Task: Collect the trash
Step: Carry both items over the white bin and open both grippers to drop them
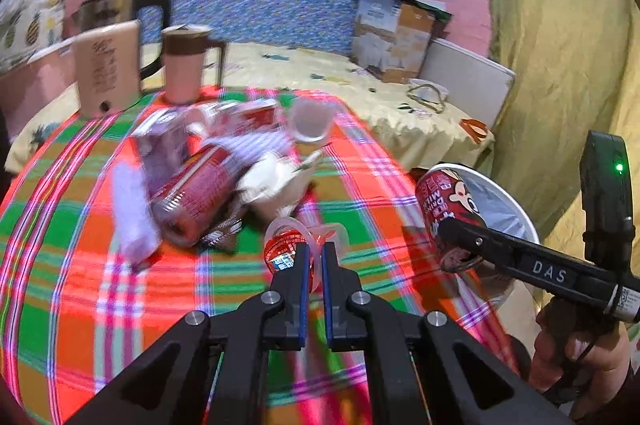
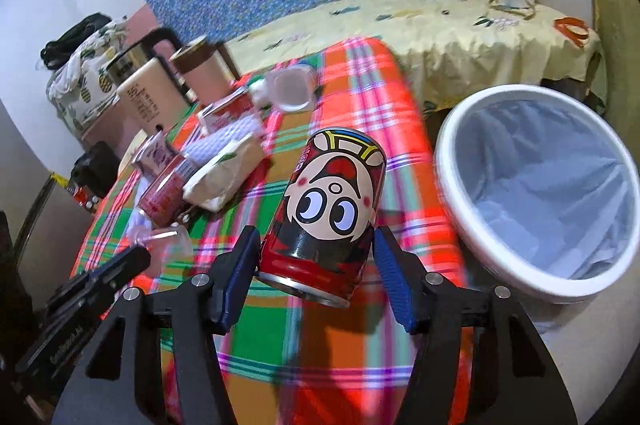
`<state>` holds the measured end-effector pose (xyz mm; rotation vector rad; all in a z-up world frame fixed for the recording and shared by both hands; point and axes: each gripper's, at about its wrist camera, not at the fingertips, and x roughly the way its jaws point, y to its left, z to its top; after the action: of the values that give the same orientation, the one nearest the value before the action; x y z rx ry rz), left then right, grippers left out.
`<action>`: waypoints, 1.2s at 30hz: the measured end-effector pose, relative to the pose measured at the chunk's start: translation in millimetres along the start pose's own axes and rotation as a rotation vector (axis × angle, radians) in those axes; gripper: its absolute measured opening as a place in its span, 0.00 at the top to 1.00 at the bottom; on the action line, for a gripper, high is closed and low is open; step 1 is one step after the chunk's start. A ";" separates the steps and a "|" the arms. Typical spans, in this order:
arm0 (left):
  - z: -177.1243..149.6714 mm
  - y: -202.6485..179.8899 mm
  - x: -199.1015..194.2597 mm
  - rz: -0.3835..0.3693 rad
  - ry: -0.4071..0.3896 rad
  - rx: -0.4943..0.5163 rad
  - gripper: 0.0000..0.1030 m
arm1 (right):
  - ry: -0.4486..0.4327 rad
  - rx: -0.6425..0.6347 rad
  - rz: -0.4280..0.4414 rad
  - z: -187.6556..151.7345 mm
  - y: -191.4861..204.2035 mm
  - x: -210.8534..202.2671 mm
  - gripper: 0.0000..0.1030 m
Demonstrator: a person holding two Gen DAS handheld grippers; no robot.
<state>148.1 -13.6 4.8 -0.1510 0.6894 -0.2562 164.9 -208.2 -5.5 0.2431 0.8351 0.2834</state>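
My right gripper (image 2: 316, 245) is shut on a red cartoon-face can (image 2: 332, 201) and holds it above the plaid table's right edge, left of the white lined trash bin (image 2: 452, 185). The can (image 1: 444, 201) and bin (image 1: 516, 209) also show in the left wrist view. My left gripper (image 1: 315, 253) is shut on a clear plastic cup with a red label (image 1: 288, 237) just above the table. A trash pile lies beyond it: a red can on its side (image 1: 196, 193), a crumpled white wrapper (image 1: 276, 181), a purple pouch (image 1: 164, 141), a red-white carton (image 1: 248, 117) and a clear cup (image 1: 310, 123).
A beige kettle (image 1: 108, 69) and a pink mug with brown lid (image 1: 188, 65) stand at the table's far left. A bed with yellow sheet (image 1: 360, 85) and cardboard boxes (image 1: 396, 33) lies behind. A yellow curtain (image 1: 560, 25) hangs on the right.
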 end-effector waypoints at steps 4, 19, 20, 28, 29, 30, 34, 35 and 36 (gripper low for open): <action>11.5 -35.3 11.2 -0.037 -0.003 0.061 0.95 | -0.038 0.034 -0.053 5.5 -31.2 -14.9 0.42; 38.0 -153.4 88.4 -0.221 0.069 0.233 0.95 | -0.013 0.114 -0.221 13.3 -121.7 -23.0 0.42; 37.4 -158.3 92.7 -0.226 0.076 0.241 0.95 | -0.006 0.112 -0.228 13.3 -124.1 -22.1 0.42; 31.1 -176.1 126.1 -0.247 0.136 0.273 0.95 | 0.028 0.102 -0.264 12.0 -141.9 -21.7 0.42; 30.6 -177.2 128.3 -0.249 0.139 0.276 0.95 | 0.026 0.103 -0.271 12.3 -143.0 -22.0 0.42; 30.6 -177.2 130.6 -0.254 0.146 0.275 0.95 | 0.025 0.105 -0.272 11.9 -146.0 -23.4 0.42; 30.1 -175.3 131.9 -0.264 0.153 0.268 0.91 | 0.006 0.120 -0.275 10.2 -149.6 -30.1 0.42; 30.5 -174.5 131.9 -0.268 0.153 0.263 0.89 | 0.001 0.124 -0.272 9.7 -150.0 -31.9 0.42; 30.7 -173.0 131.5 -0.276 0.155 0.256 0.85 | -0.006 0.127 -0.267 8.7 -150.0 -34.4 0.42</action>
<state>233.8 -214.8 -13.5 0.0195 0.7828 -0.6223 172.2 -361.0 -24.2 0.2477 0.8701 -0.0202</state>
